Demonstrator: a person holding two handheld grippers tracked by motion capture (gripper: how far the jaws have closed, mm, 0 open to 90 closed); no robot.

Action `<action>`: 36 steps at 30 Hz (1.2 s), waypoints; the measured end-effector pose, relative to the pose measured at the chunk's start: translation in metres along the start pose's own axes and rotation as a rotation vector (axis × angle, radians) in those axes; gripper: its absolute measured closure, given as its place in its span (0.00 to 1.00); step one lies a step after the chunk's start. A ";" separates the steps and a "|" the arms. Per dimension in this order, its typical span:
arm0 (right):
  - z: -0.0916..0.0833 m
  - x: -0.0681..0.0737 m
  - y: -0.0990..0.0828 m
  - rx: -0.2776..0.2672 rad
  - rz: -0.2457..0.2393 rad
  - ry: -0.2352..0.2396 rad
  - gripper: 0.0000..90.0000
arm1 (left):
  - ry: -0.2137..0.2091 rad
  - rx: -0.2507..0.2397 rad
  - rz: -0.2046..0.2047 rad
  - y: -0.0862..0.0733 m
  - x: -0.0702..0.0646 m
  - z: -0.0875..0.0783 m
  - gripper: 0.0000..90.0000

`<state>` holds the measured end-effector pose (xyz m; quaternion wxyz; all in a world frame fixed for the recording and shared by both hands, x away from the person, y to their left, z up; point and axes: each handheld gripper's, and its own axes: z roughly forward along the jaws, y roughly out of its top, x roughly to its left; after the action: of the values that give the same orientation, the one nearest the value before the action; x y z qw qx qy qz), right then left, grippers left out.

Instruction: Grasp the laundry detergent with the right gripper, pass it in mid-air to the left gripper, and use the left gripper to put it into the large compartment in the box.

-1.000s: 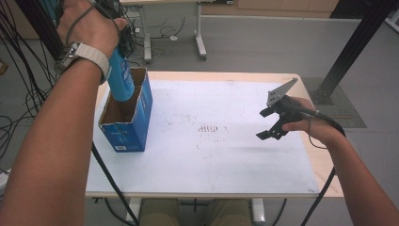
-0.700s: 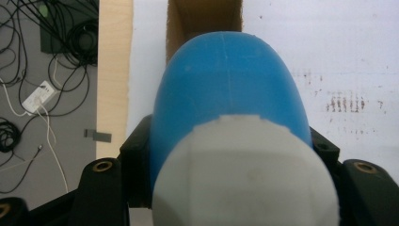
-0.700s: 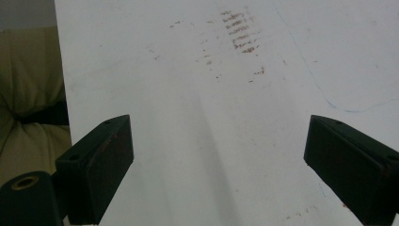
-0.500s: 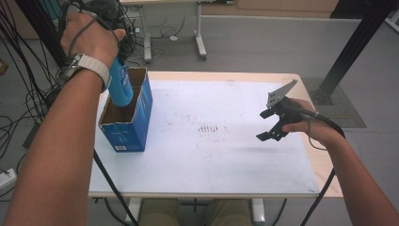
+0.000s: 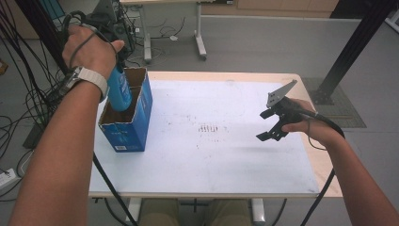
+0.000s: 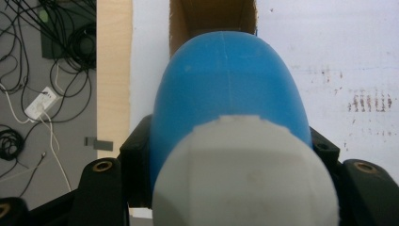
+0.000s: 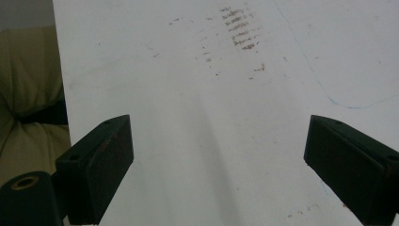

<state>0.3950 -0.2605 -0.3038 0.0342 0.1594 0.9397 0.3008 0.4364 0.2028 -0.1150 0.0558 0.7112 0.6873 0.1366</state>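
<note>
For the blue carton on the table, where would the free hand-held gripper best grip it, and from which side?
Probably the carton's upper rim on its right wall, coming from above: the top is open, so one jaw can go inside and one outside. The right hand-held gripper hangs open on that side. The left hand-held gripper holds the blue bottle over the opening.

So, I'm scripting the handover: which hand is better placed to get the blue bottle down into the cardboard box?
Left. The left gripper already clamps the blue bottle above the box; the right gripper hangs open across the table.

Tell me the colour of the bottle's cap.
Pale grey, on a blue bottle; the cap shows best in the left gripper view.
</note>
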 end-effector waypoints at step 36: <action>0.006 -0.001 -0.011 0.011 0.035 0.003 0.10 | 0.004 -0.008 0.047 -0.012 0.000 0.066 0.42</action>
<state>0.3939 -0.2661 -0.3149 0.0267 0.1753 0.9384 0.2966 0.4434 0.2111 -0.1815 0.0544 0.7266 0.6700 0.1420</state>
